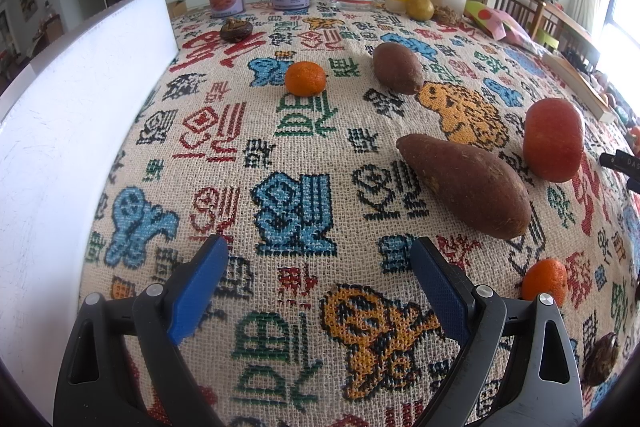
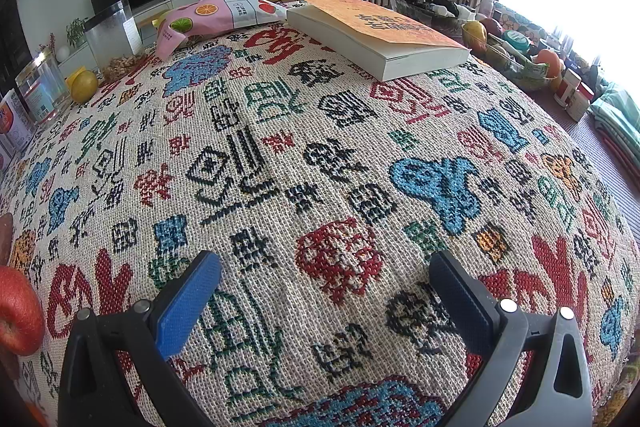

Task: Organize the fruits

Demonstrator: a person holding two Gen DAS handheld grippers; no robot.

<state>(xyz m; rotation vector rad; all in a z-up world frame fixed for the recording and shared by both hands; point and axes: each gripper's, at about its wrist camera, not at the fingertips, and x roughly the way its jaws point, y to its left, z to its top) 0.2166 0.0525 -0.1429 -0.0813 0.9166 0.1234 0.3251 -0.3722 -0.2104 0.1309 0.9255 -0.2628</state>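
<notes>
Left tool [image 1: 318, 279] sees sweet potatoes [image 1: 466, 185]; right sees a book [image 2: 376, 35].

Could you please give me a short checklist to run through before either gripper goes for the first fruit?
1. Left gripper open with nothing between its fingers: ok.
2. Right gripper open and empty: ok.
3. Near tangerine free of neighbours: cannot tell, half hidden behind a finger.
4. Far tangerine standing clear on the tablecloth: ok.
5. Apple apart from the sweet potato: ok.
6. A container for the fruit in view: cannot tell; only a white board shows at the left.
</notes>
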